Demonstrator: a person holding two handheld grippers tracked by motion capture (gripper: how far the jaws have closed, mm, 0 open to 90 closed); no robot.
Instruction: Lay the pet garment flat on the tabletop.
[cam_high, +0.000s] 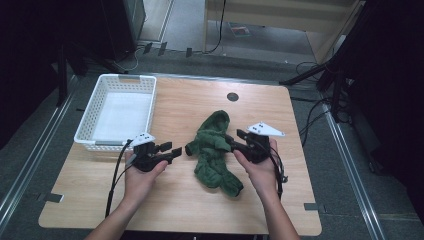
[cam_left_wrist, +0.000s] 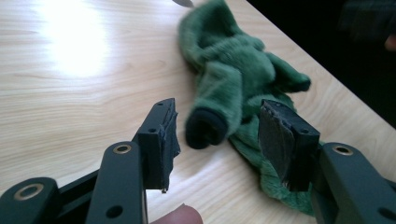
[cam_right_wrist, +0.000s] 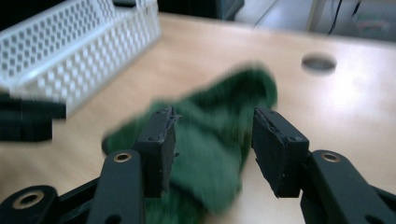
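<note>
The left gripper (cam_left_wrist: 212, 140) has its jaws set wide and holds nothing. Directly ahead of it, between the lines of the two jaws but not yet between the pads, lies the dark cuff (cam_left_wrist: 205, 128) of a green garment (cam_left_wrist: 233, 74). The cuff end of one fleece sleeve points at the gripper and rests on the worktop (cam_left_wrist: 70, 93). No pad touches the cloth.

The right gripper (cam_right_wrist: 212, 144) is also wide and empty. In the right gripper view the garment (cam_right_wrist: 210, 140) lies under and just beyond the jaws, blurred, so contact cannot be confirmed. In the high view the right gripper (cam_high: 235, 137) sits at the garment's (cam_high: 212, 150) right edge and the left gripper (cam_high: 172, 150) just off its left edge, one to each side.

The garment lies crumpled in a heap at mid-worktop (cam_high: 175, 210). It is neither spread flat nor folded. Beyond the left gripper, at the far left corner, stands a white basket (cam_high: 87, 130), which appears empty.

Judgement: the work is at its start. Both grippers are positioned for a first grasp, and no grasp is made. Remaining, as far as the scene suggests: close on the cuff and the opposite edge, lift or straighten the garment, then possibly transfer it to the basket. Whether folding is intended cannot be told.
</note>
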